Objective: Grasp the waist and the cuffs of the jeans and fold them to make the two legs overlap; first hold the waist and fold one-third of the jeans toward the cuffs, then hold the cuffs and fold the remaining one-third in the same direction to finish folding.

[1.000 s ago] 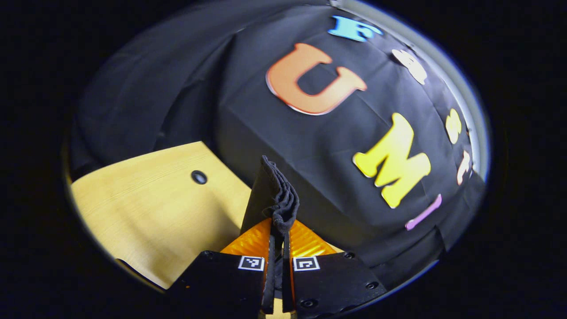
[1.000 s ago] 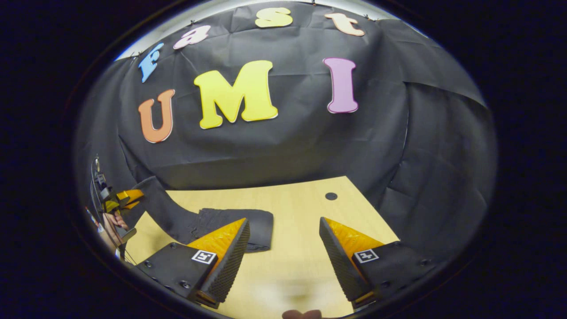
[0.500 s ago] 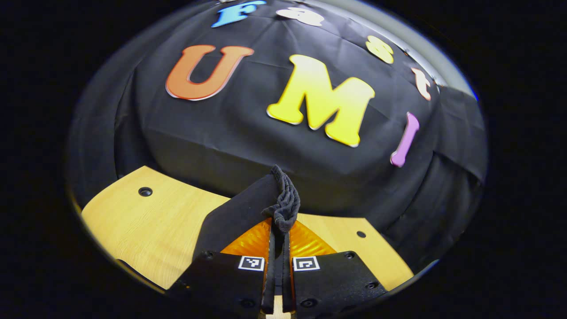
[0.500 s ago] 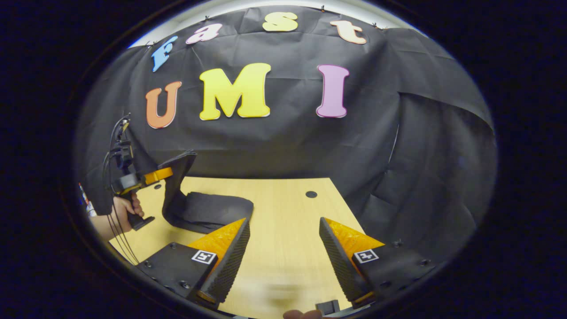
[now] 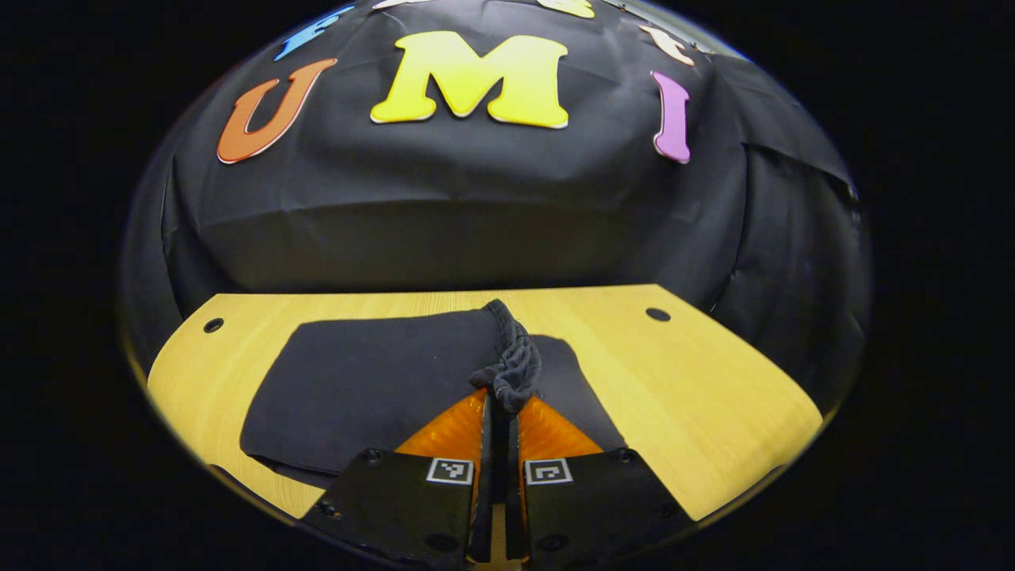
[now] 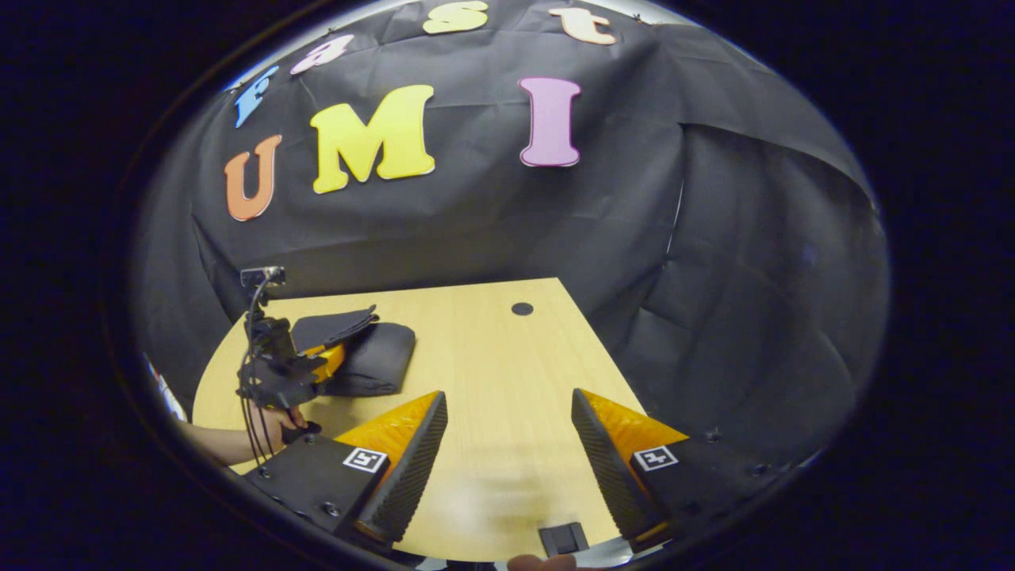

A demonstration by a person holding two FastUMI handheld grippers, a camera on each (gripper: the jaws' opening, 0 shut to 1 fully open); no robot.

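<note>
The dark jeans lie partly folded on the wooden table. My left gripper is shut on a bunched edge of the jeans, held just above the folded layers. In the right gripper view the jeans sit at the table's far left, with the left gripper and the hand holding it beside them. My right gripper stands open over bare table, well apart from the jeans, with nothing between its fingers.
The table has round holes near its back corners. A small dark object lies at the table's front edge. Black cloth walls close in the back and sides.
The left gripper has swung the held edge of the jeans over and down toward the folded layers on the table. The right gripper stayed open and drew back slightly.
</note>
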